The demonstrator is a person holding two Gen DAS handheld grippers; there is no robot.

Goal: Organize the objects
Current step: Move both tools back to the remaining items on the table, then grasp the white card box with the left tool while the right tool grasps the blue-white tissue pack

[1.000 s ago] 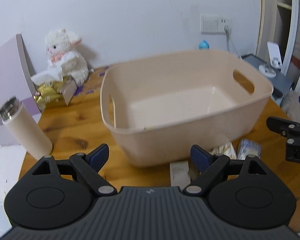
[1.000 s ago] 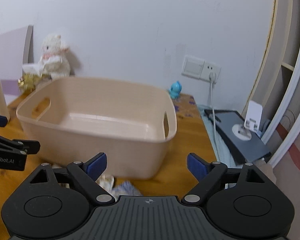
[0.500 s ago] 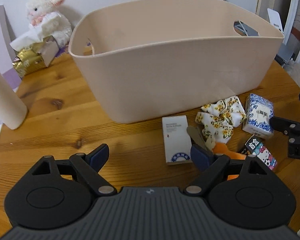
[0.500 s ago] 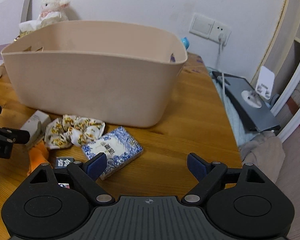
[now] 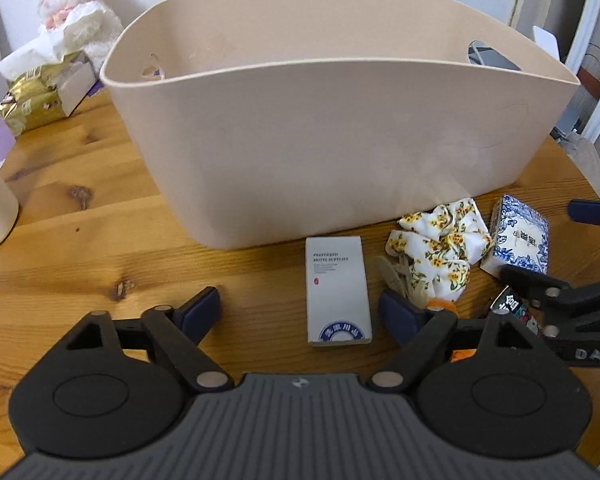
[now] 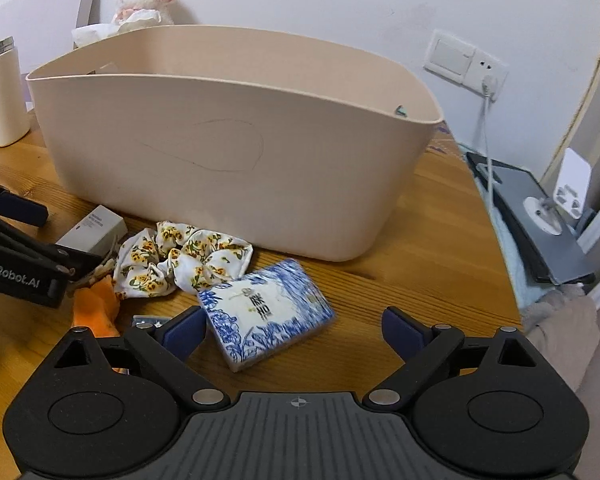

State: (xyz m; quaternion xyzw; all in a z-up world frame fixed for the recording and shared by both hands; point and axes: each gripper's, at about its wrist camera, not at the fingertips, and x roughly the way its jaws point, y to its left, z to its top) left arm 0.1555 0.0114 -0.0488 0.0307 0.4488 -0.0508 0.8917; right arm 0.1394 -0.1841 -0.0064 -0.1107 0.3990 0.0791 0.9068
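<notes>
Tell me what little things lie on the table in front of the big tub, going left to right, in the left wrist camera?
White box → floral scrunchie → blue-and-white packet. They lie in front of the beige tub.

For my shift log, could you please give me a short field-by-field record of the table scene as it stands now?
surface: wooden table
container: beige bin, upright, contents not visible
loose items in front of bin: white box, floral scrunchie, blue-and-white packet, orange item
left gripper: open, holding nothing, white box between its fingers
right gripper: open, holding nothing, over the packet
background: plush toy, cream bottle
</notes>
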